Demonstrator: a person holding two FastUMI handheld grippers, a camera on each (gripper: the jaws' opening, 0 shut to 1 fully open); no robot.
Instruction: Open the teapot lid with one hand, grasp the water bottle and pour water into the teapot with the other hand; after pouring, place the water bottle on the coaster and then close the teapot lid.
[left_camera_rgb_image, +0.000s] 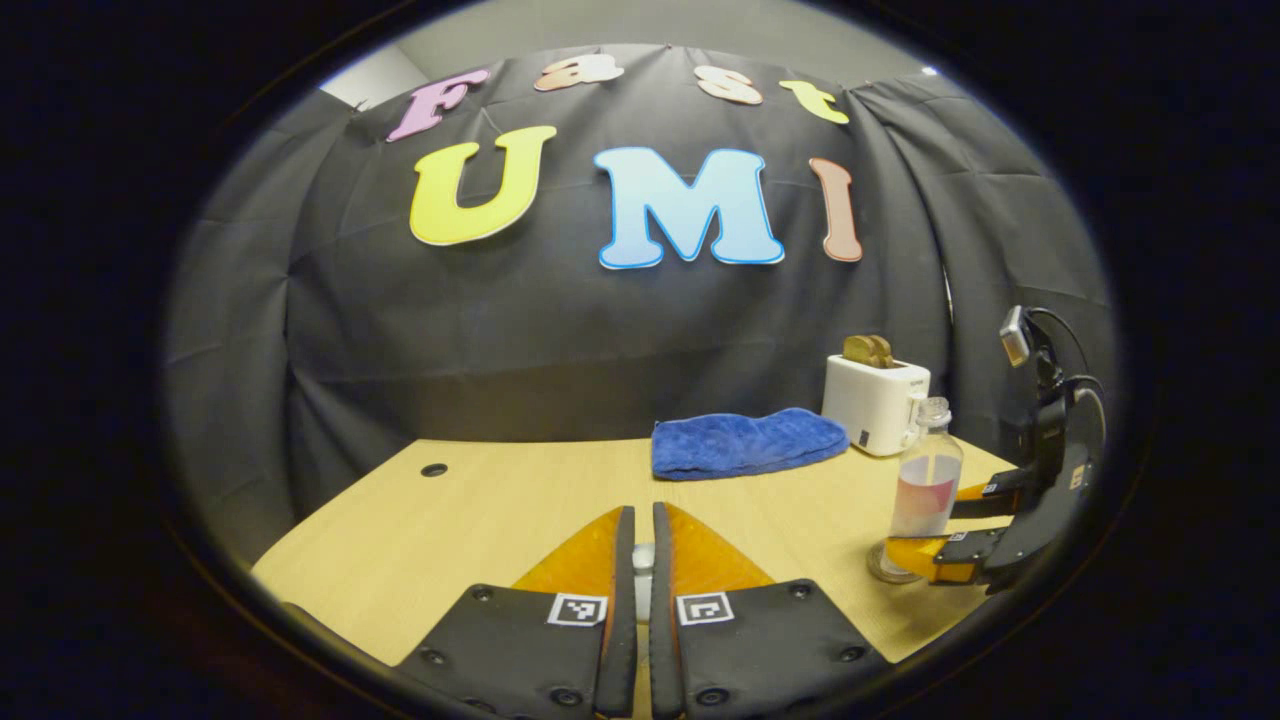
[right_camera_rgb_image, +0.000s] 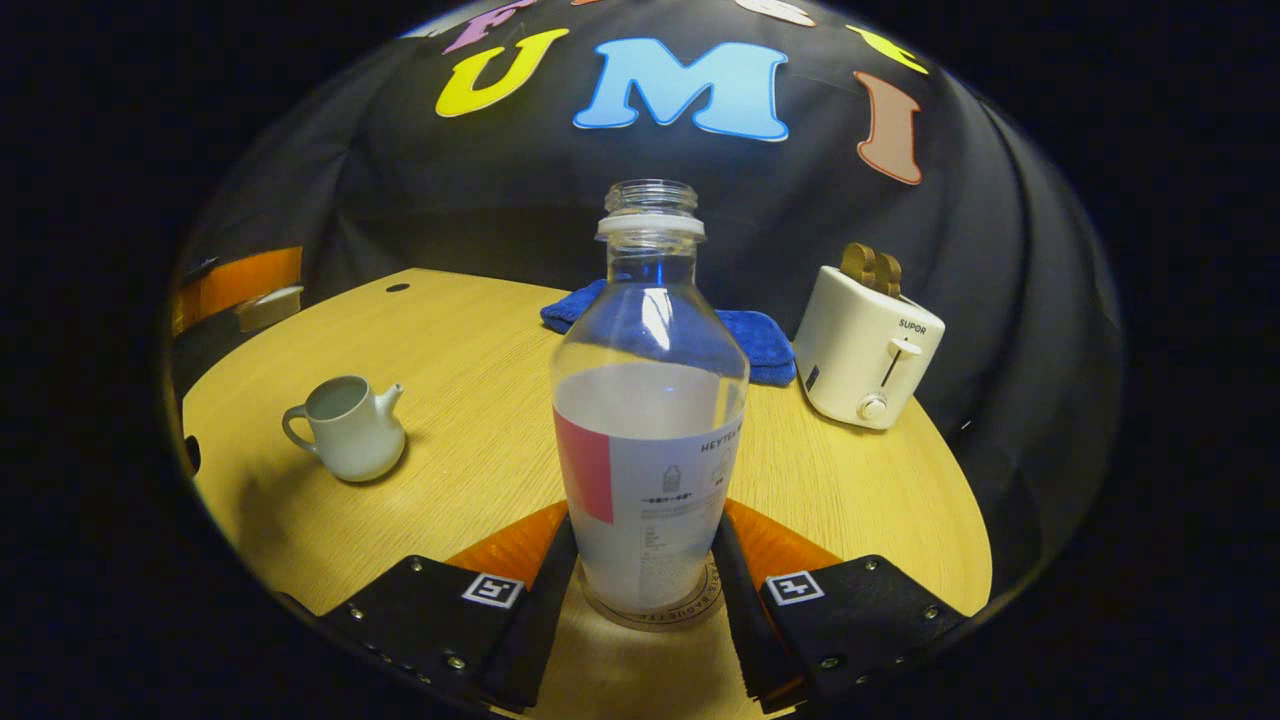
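Observation:
The clear water bottle (right_camera_rgb_image: 650, 430), uncapped and part full, stands upright on a round coaster (right_camera_rgb_image: 690, 608). My right gripper (right_camera_rgb_image: 645, 525) is shut on its lower body, one finger on each side. The white teapot (right_camera_rgb_image: 350, 430) sits lidless on the table to the left of the bottle. My left gripper (left_camera_rgb_image: 642, 515) is shut on the small white teapot lid (left_camera_rgb_image: 643, 575), held above the table; in the right gripper view the lid (right_camera_rgb_image: 270, 305) shows at the far left. In the left gripper view the bottle (left_camera_rgb_image: 925, 490) and the right gripper (left_camera_rgb_image: 925, 520) stand at the right.
A folded blue towel (left_camera_rgb_image: 745, 443) lies at the back of the wooden table (left_camera_rgb_image: 480, 520). A white toaster (right_camera_rgb_image: 868, 345) with bread in its slots stands behind the bottle to the right. A cable hole (left_camera_rgb_image: 433, 469) sits near the back left corner.

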